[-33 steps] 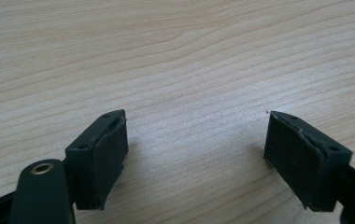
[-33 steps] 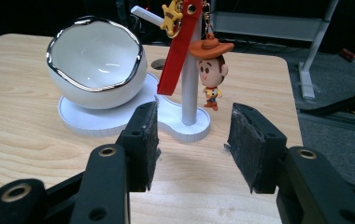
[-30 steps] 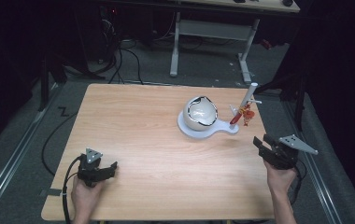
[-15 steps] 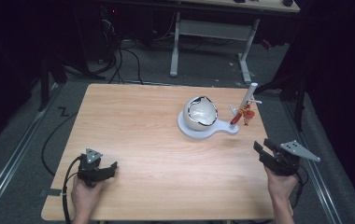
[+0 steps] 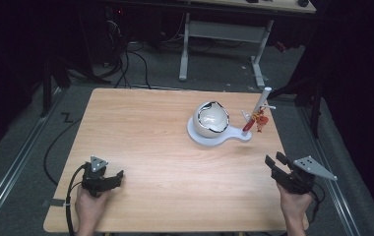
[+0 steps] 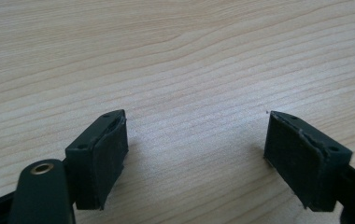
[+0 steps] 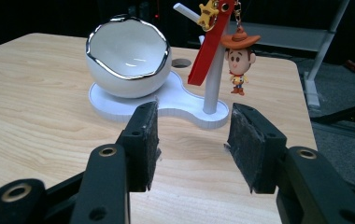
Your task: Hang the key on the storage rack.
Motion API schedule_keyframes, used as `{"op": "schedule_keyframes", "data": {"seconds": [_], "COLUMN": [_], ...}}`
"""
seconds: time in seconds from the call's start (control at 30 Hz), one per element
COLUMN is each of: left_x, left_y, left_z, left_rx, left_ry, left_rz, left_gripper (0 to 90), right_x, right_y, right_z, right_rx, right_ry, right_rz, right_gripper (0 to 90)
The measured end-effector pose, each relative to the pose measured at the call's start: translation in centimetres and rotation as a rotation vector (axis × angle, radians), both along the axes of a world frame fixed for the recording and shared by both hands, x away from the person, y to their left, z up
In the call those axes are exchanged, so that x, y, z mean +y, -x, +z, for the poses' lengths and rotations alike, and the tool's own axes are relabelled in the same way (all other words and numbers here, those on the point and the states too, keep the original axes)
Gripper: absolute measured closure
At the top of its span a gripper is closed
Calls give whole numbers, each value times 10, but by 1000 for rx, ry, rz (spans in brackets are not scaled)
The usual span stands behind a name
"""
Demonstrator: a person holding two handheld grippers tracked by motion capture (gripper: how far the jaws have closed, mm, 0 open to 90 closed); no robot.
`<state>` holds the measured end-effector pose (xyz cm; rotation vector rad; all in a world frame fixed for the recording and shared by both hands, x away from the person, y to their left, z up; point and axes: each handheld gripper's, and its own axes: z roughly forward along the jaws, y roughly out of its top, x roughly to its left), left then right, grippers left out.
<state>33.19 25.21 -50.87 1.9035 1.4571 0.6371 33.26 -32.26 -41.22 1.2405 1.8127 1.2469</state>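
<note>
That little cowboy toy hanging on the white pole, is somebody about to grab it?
Maybe. A person holds a gripper in each hand at a wooden table. The right gripper points toward the cowboy keychain hanging from the white stand, beside a white egg-shaped bowl. Its jaws are open, empty and well short of the toy. The left gripper rests low over bare wood, open too, holding nothing. So nothing has been picked up yet.
</note>
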Motion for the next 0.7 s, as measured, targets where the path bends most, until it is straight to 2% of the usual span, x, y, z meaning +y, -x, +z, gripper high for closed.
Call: {"op": "schedule_keyframes", "data": {"seconds": [0.17, 0.27, 0.7], "left_x": [0, 0, 0], "left_y": [0, 0, 0], "left_z": [0, 0, 0], "left_rx": [0, 0, 0], "left_ry": [0, 1, 0], "left_rz": [0, 0, 0], "left_gripper": [219, 220, 220], "right_x": [7, 11, 36], "right_y": [7, 9, 1], "right_z": [-2, -4, -11], "right_rx": [-8, -6, 13], "right_ry": [13, -5, -13], "right_rz": [9, 25, 81], "right_gripper": [533, 532, 532]}}
